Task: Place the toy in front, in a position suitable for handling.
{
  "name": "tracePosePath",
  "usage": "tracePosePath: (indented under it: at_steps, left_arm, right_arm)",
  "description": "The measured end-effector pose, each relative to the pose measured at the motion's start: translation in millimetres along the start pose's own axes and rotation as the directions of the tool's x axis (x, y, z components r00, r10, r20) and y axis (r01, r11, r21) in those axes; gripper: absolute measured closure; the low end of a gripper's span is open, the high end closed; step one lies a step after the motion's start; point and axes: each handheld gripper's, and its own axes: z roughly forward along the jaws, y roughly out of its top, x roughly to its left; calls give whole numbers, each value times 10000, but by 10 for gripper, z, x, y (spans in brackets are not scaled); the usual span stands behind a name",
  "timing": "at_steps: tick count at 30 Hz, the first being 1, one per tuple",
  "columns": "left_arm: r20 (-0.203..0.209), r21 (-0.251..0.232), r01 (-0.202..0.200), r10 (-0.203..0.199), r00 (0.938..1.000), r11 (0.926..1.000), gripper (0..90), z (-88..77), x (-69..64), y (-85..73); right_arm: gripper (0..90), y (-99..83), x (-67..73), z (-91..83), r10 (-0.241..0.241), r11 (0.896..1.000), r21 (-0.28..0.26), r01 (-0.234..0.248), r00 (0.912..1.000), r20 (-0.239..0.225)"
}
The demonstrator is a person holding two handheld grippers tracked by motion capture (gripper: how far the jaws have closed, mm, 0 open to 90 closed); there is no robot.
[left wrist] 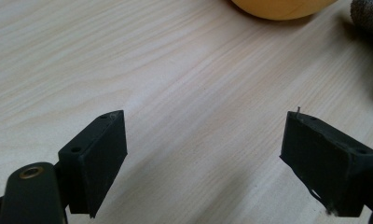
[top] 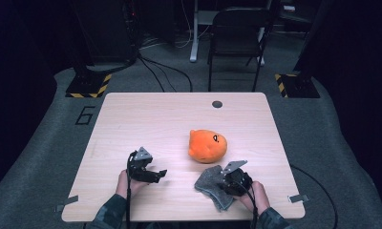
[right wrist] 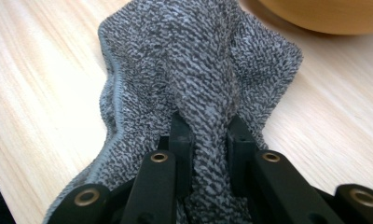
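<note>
- grey cloth (top: 212, 185) is lying bunched on the near right part of the wooden table (top: 146, 119), just in front of the orange plush toy (top: 206, 145) and close to it; whether the two are touching i cannot tell
- right gripper (top: 223, 177) is pinching the cloth, its jaws closed on a raised ridge of the fabric; in the right gripper view the cloth (right wrist: 194, 70) is rising in a fold between the two black jaws, with the right gripper (right wrist: 209, 140) clamping that fold and the rest of the fabric spreading out ahead onto the table (right wrist: 31, 93); a stitched hem is running down the cloth's left edge in that view
- plush toy (right wrist: 324, 14) is showing as an orange curve at the top right of the right gripper view, just beyond the cloth
- left gripper (top: 155, 174) is sitting low over the near left part of the table, well apart from the cloth, with its jaws spread wide and holding nothing; in the left gripper view the left gripper (left wrist: 203, 149) is showing bare wood grain (left wrist: 175, 84) between its two pads
- in the left gripper view the toy's orange underside (left wrist: 280, 8) is showing at the top edge, and a corner of the cloth (left wrist: 369, 16) at the top right
- person's hands are coming in from the near edge, the left hand (top: 127, 183) and the right hand (top: 257, 193) each wrapping a gripper; a cable is trailing back from each
- round dark grommet (top: 217, 104) is sitting near the table's far edge; a black chair (top: 239, 36) is standing on the floor beyond the table
</note>
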Motion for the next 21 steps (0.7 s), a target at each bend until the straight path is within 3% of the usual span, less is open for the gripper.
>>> tracePosePath:
  at_steps: [12, 21]
  left_arm:
    - [-160, -233, -87, 84, 9998, 9997, 142, -22, 21, -2]
    - [-223, -370, -108, 100, 9997, 9993, 136, -21, 14, 2]
  right_arm:
    - [769, -92, -179, -213, 374, 9989, -288, -361, 9982, 461]
    - [769, -242, -432, -423, 1242, 9913, -573, -1186, 9866, 1059]
